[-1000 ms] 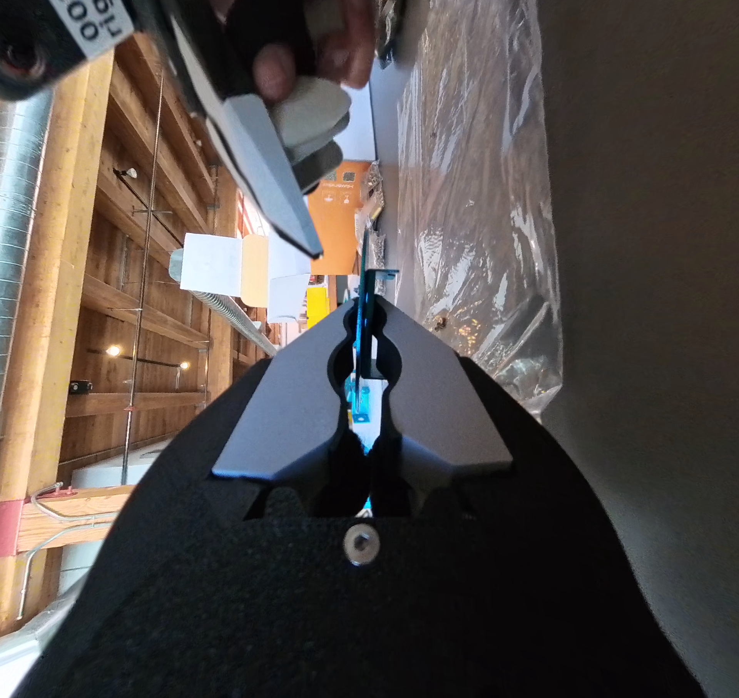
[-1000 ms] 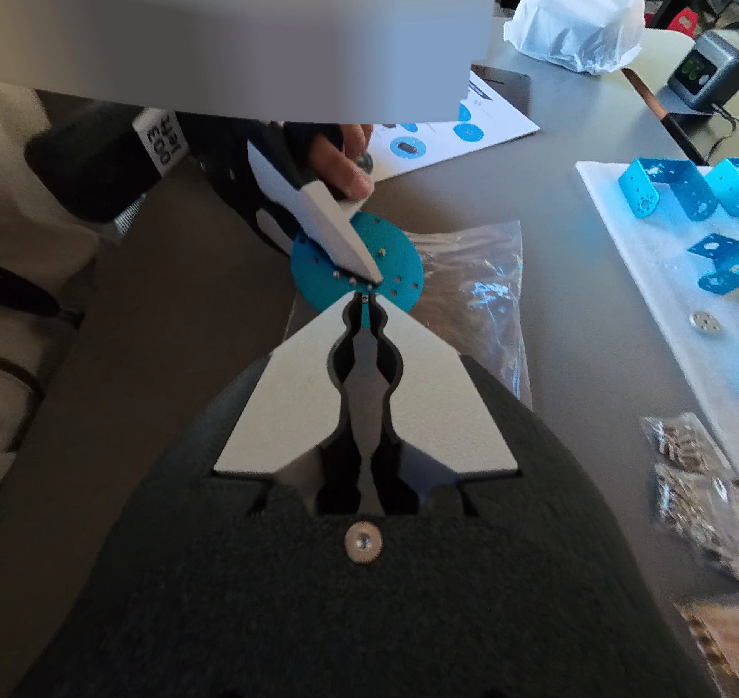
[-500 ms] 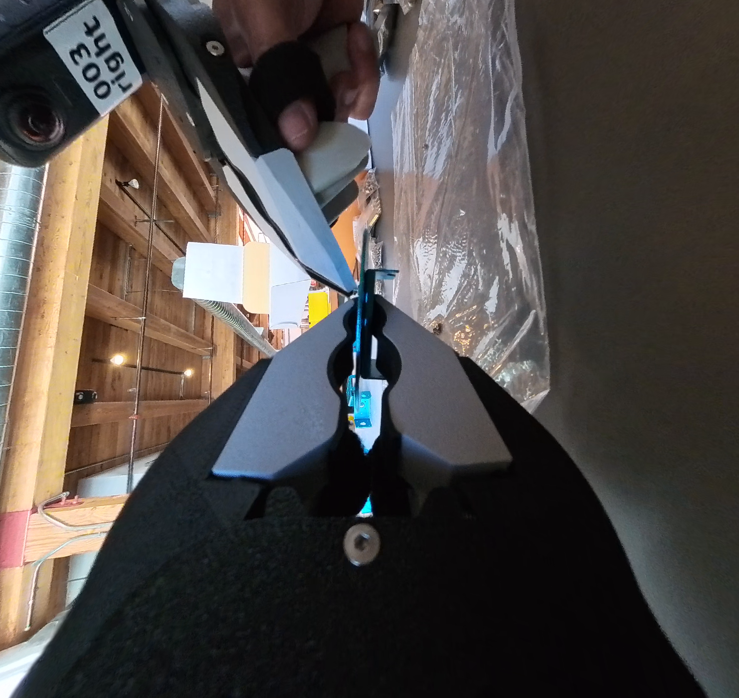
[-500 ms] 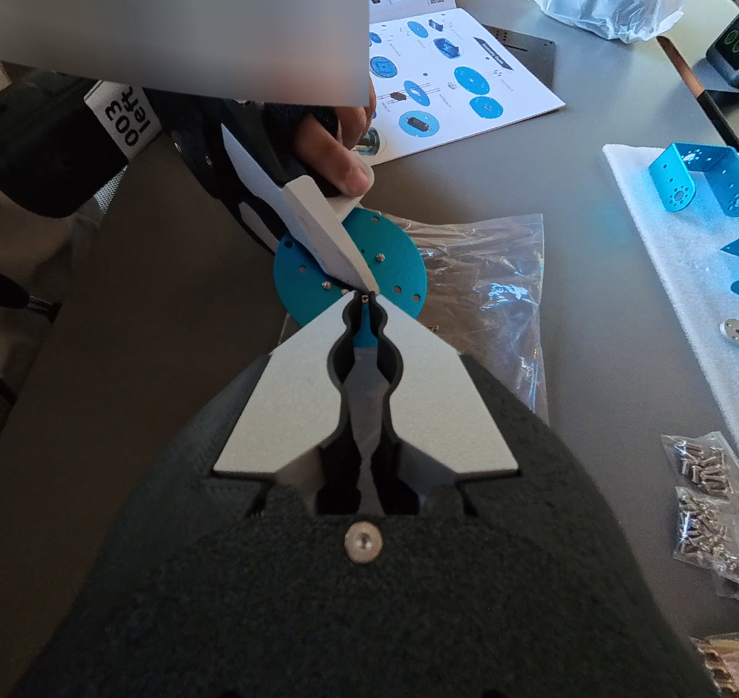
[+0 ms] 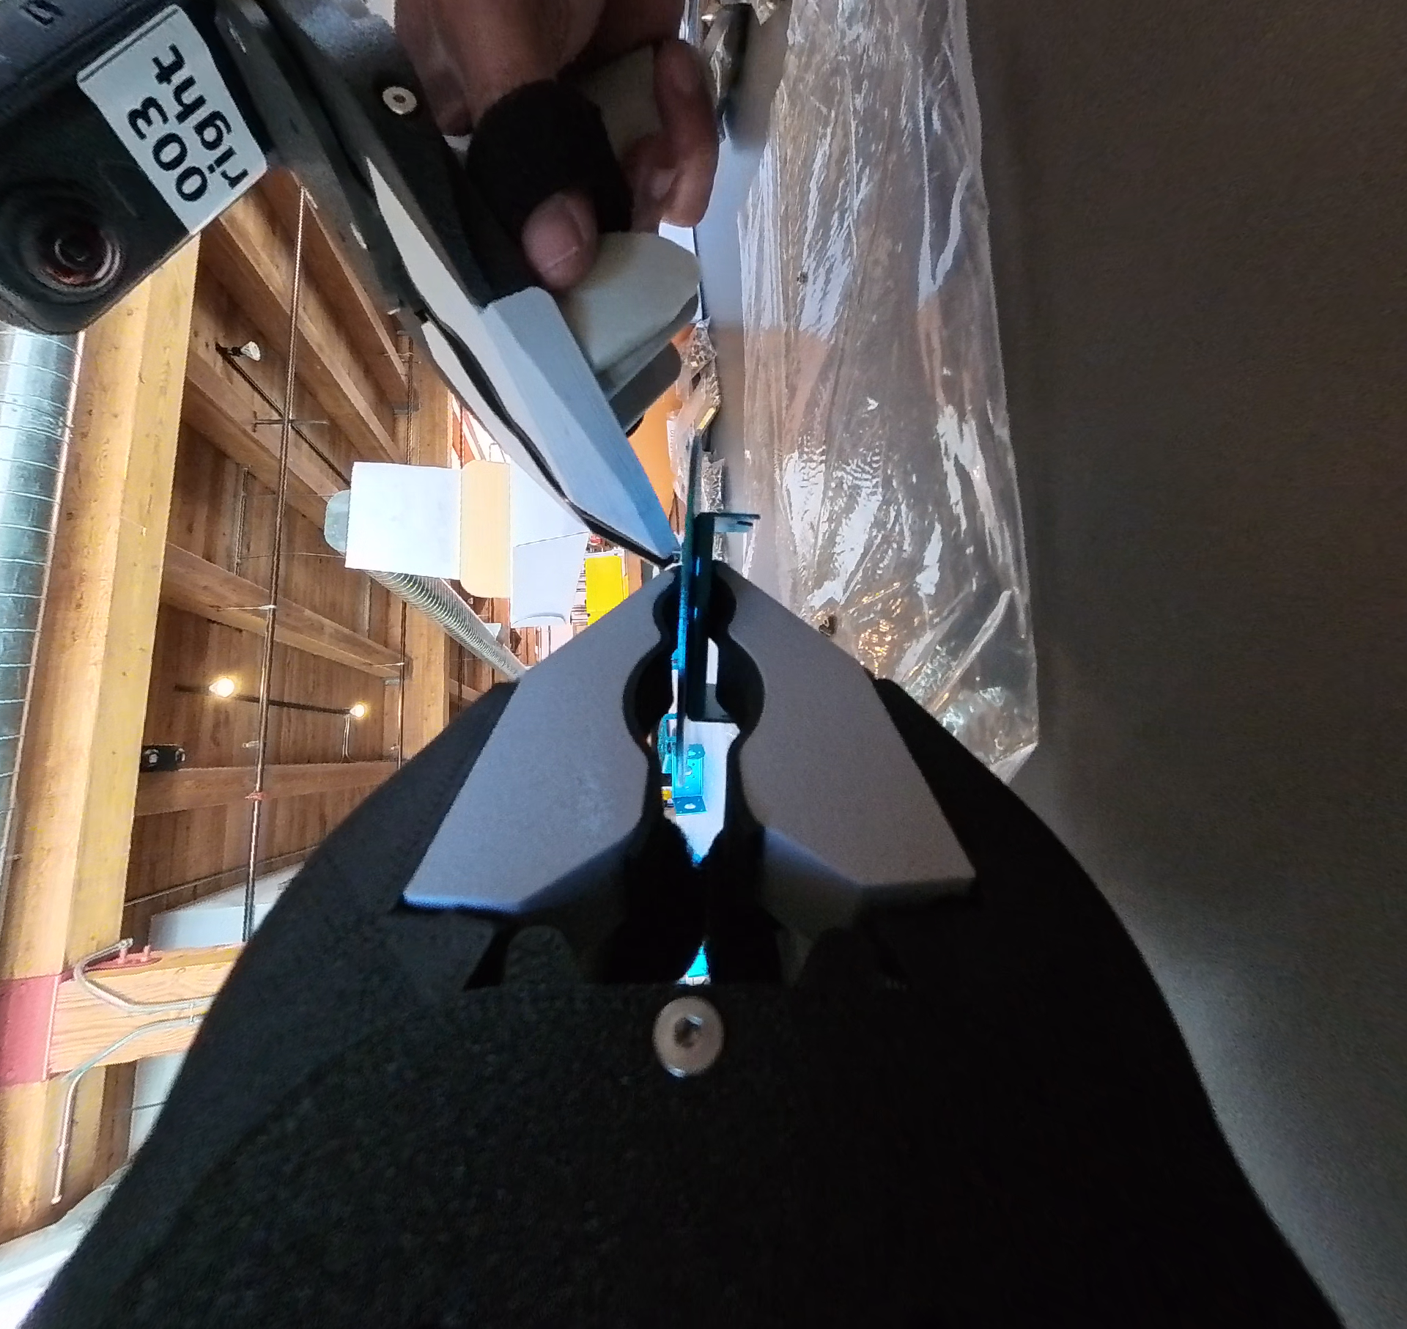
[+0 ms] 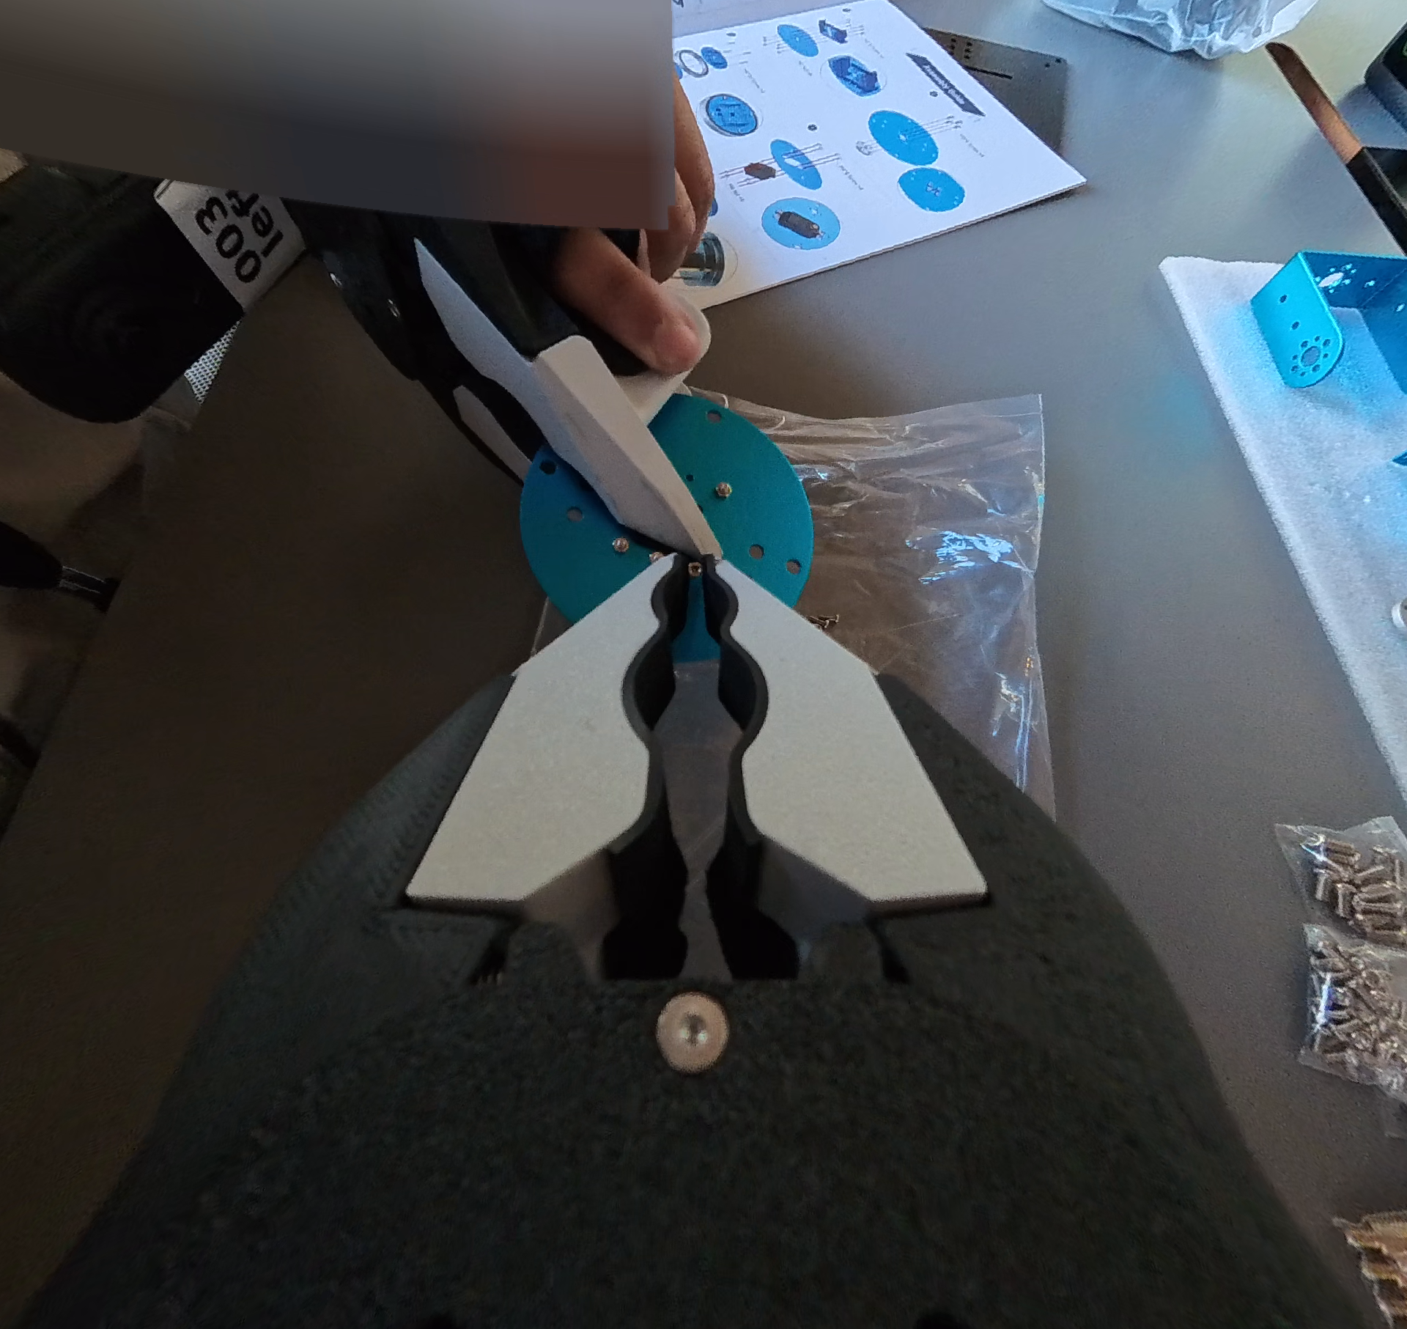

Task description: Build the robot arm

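Your left gripper [image 5: 694,576] clamps the blue disc [image 6: 731,485] edge-on, steadying it while your right gripper [image 6: 694,569] pinches a small screw [image 6: 694,570] against its face.

Right gripper [image 5: 661,554]: in the left wrist view it stood up and away from the thin round blue metal disc [image 5: 694,592] a second ago, tip well apart from the disc's edge; it has since come down, its closed tip now just beside the disc where the left gripper [image 5: 697,576] clamps it.

Small brass screw [image 6: 693,569]: now pinched at the right gripper's tip against the disc face.

Right wrist view: more of the open white instruction booklet [image 6: 875,127] shows; the clear plastic bag [image 6: 936,561] sits lower in frame.
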A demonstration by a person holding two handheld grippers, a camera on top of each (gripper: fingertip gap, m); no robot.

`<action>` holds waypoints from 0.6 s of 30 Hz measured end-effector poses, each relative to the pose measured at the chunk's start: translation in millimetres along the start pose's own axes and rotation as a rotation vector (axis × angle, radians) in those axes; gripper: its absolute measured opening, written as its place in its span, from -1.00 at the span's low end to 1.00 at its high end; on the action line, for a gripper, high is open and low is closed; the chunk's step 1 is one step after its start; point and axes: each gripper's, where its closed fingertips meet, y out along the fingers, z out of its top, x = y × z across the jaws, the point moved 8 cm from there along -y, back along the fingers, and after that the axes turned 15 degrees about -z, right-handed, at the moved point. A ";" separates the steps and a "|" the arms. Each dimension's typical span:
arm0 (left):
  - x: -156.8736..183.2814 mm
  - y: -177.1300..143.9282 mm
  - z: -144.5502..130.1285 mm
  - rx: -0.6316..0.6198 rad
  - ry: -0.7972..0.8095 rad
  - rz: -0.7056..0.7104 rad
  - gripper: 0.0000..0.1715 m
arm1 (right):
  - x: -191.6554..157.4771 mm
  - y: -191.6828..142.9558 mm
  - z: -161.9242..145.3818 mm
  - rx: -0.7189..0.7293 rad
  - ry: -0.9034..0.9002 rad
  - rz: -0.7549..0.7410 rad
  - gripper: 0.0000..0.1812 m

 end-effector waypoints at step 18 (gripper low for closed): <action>0.6 0.2 -0.4 0.002 -0.006 -0.007 -0.98 | 0.7 0.7 -1.3 -0.002 0.010 0.006 -0.97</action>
